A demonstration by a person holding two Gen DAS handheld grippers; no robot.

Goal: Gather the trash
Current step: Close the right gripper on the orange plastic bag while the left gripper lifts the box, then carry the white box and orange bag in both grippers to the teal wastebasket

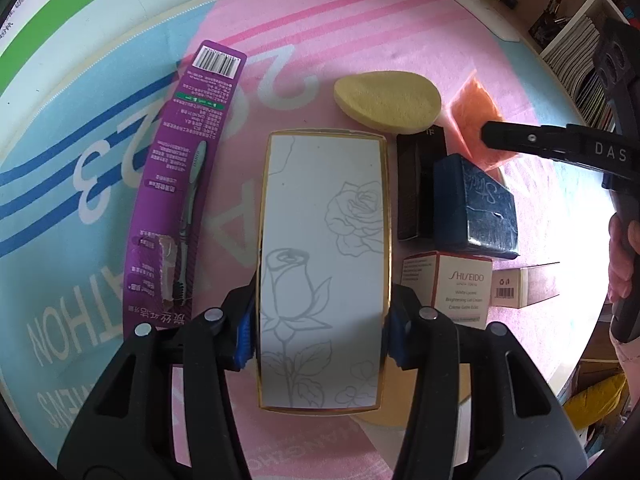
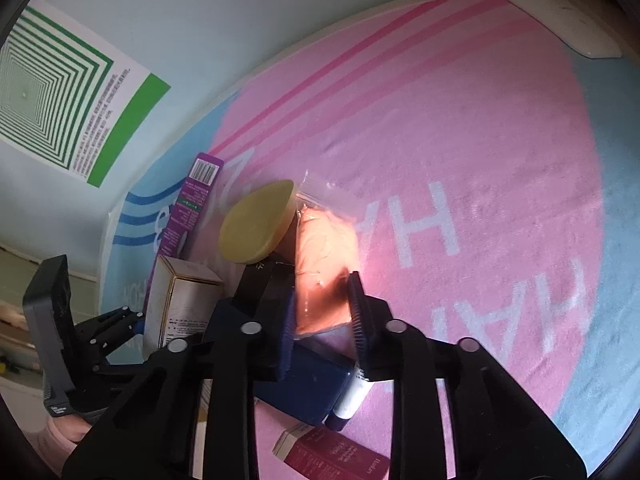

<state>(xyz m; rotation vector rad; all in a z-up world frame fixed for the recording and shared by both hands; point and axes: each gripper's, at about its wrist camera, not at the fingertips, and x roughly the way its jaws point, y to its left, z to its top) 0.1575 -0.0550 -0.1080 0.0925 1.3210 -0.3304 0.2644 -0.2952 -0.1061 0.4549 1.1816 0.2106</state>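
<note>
The left gripper [image 1: 320, 320] clamps one white rose-printed box [image 1: 322, 240]; the right gripper [image 2: 322, 320] pinches one orange bag [image 2: 324, 260]. Nearby lie one yellow sponge [image 1: 386, 98], one purple toothbrush card [image 1: 184, 184] and three smaller boxes [image 1: 476, 208].

My matt black plastic gripper [image 1: 322, 332] on gold-edged glossy white cardboard box [image 1: 322, 216]; fuzzy pink cloth mat [image 1: 360, 40], porous yellow sponge [image 1: 388, 98].

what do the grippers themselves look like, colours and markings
Both the left gripper and the right gripper are matte black plastic with triangular cut-outs, round silver rivets at the joints and ribbed blue pads on the fingers. The right one's side bears white letters "DAS". A bare hand holds its handle; no cables show.
</note>
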